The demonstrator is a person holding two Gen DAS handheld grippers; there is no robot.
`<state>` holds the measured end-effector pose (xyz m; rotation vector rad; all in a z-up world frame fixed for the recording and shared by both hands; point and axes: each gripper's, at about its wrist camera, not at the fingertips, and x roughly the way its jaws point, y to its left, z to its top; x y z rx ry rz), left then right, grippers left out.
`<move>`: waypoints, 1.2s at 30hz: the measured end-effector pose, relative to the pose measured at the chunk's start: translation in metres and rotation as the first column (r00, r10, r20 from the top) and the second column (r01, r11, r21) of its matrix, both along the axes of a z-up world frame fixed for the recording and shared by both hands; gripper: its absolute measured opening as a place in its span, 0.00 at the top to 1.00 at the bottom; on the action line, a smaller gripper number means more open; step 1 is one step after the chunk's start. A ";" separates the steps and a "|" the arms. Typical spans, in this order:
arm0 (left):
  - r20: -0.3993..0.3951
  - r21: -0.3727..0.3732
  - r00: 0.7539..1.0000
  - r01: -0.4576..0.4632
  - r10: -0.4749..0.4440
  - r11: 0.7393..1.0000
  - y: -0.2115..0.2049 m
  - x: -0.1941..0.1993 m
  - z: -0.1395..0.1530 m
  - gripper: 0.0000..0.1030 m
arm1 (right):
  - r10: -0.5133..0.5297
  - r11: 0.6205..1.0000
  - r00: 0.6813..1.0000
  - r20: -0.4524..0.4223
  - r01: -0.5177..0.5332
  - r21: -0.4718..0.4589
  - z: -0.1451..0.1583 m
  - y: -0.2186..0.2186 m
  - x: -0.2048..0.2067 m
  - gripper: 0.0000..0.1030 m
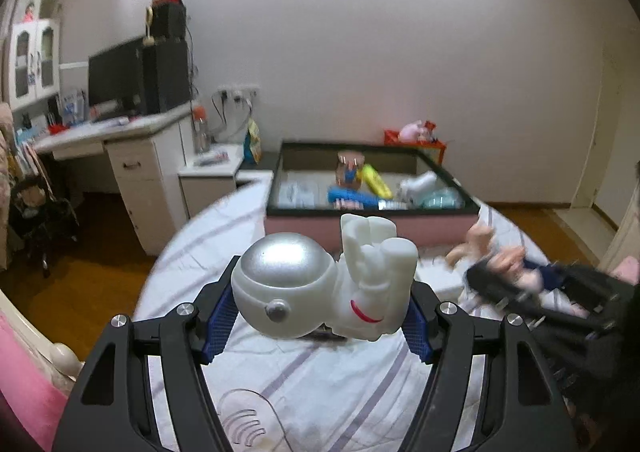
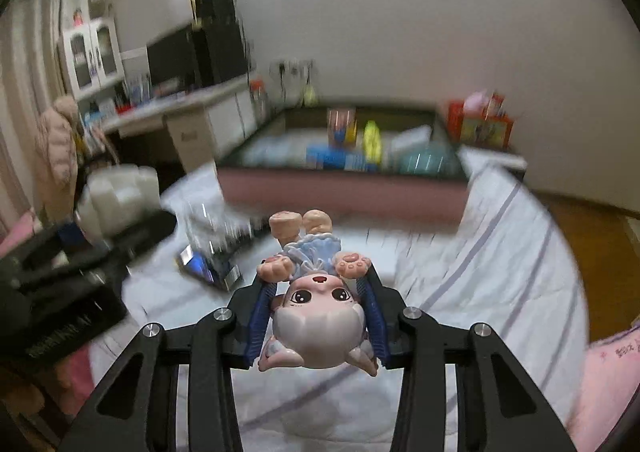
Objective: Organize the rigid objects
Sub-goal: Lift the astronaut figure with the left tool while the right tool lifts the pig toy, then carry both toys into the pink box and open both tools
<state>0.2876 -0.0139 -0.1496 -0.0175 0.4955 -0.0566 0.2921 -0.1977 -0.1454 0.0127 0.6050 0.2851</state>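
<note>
Left gripper (image 1: 318,316) clamps a white astronaut figurine (image 1: 320,284), lifted above the striped bedsheet (image 1: 304,384). Right gripper (image 2: 318,316) grips an upside-down doll figurine (image 2: 316,300) by its head. Pink storage box (image 1: 304,228) sits beyond, holding assorted items.

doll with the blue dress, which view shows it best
The right wrist view: the doll fills the centre, sharp, upside down, its head clamped between the right tongs. The left wrist view shows it only as a blurred shape at the right edge, above the striped sheet.
</note>
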 end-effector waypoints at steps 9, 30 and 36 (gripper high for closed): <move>0.166 0.011 0.986 -0.013 0.011 1.000 -0.007 -0.030 0.060 0.32 | 0.007 1.000 0.973 0.232 -0.009 0.006 0.081 0.009 -0.037 0.58; 0.313 0.085 0.950 -0.033 0.005 0.996 -0.021 -0.008 0.105 0.32 | -0.020 1.000 0.941 0.339 0.016 0.014 0.108 0.008 -0.014 0.58; 0.316 0.101 0.949 -0.017 -0.016 0.995 -0.031 0.024 0.103 0.32 | -0.036 0.999 0.944 0.327 0.035 0.009 0.102 0.003 0.010 0.58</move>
